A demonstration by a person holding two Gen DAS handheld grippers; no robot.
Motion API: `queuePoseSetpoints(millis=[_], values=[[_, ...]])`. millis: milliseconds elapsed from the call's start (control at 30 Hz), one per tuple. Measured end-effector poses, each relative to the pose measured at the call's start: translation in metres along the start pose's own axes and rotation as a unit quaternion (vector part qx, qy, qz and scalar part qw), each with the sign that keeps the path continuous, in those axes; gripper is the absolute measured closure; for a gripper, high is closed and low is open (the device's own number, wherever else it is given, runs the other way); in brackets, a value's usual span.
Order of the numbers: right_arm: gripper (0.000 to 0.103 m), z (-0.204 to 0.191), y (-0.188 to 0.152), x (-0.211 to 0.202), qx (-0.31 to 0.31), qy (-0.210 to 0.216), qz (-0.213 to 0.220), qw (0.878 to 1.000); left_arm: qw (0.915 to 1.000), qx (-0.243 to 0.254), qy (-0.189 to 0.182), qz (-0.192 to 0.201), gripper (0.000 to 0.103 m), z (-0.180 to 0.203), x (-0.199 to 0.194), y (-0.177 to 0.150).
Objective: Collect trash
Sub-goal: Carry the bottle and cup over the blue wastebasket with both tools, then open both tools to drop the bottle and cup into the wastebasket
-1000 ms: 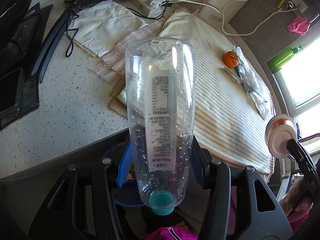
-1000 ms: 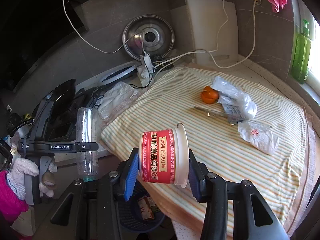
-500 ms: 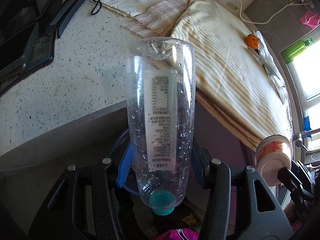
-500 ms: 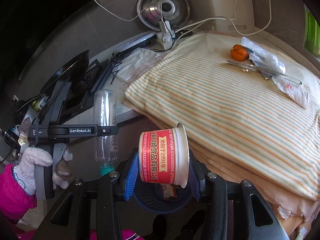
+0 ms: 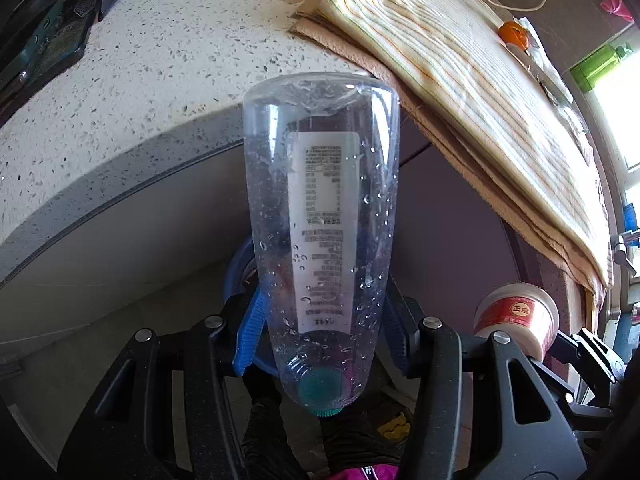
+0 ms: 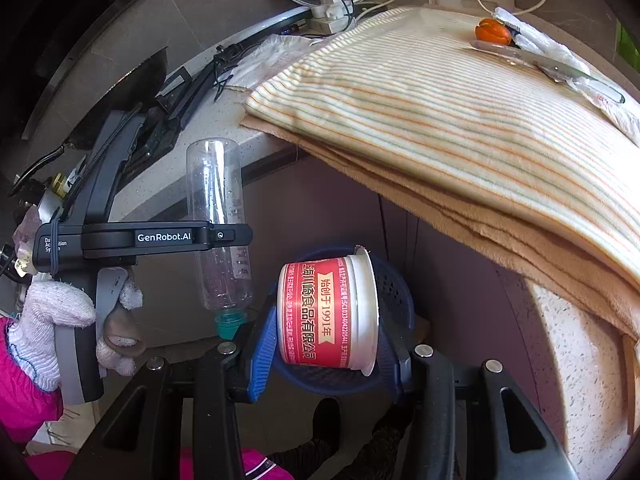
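Bottle (image 5: 320, 240), clear plastic with its teal cap pointing down, is clamped in the left gripper (image 5: 320, 332) beside the speckled tabletop (image 5: 132, 92) edge. The right gripper (image 6: 328, 320) squeezes a red paper cup (image 6: 328, 316) (lying sideways) above a blue basket (image 6: 396, 292).

"GenRobot.AI" on left tongs (image 6: 224, 236) arm, "1991" on red cup (image 6: 328, 316), bottle label (image 5: 324, 228) unreadable
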State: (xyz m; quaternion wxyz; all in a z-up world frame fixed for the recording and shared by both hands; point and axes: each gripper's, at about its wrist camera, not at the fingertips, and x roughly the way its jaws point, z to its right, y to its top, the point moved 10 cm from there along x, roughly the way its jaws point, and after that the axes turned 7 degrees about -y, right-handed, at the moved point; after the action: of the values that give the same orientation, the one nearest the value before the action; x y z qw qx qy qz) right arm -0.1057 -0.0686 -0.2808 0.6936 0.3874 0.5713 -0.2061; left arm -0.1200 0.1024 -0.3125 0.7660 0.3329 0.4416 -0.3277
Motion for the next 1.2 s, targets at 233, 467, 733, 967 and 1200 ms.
queuePoseSetpoints(millis=[233,467,733,967,1200], values=[[0.057,-0.002,-0.014,0.022,0.004,-0.006,-0.018,1.0,0.9999,0.01,0.012,-0.004,0.049,-0.002,0.015,-0.006],[0.057,0.001,-0.02,0.041,0.009,-0.01,-0.034,0.999,0.9996,0.018,0.022,-0.005,0.05,-0.01,0.025,-0.012],[0.057,-0.003,-0.017,0.062,0.001,-0.019,-0.046,0.999,0.9992,0.023,0.031,-0.008,0.05,-0.007,0.039,-0.012],[0.056,-0.008,-0.015,0.073,-0.004,-0.017,-0.053,0.998,0.9987,0.032,0.039,-0.012,0.049,-0.001,0.039,-0.011],[0.046,-0.007,-0.009,0.076,-0.006,-0.022,-0.052,0.998,0.9984,0.035,0.043,-0.011,0.048,0.007,0.035,-0.012]])
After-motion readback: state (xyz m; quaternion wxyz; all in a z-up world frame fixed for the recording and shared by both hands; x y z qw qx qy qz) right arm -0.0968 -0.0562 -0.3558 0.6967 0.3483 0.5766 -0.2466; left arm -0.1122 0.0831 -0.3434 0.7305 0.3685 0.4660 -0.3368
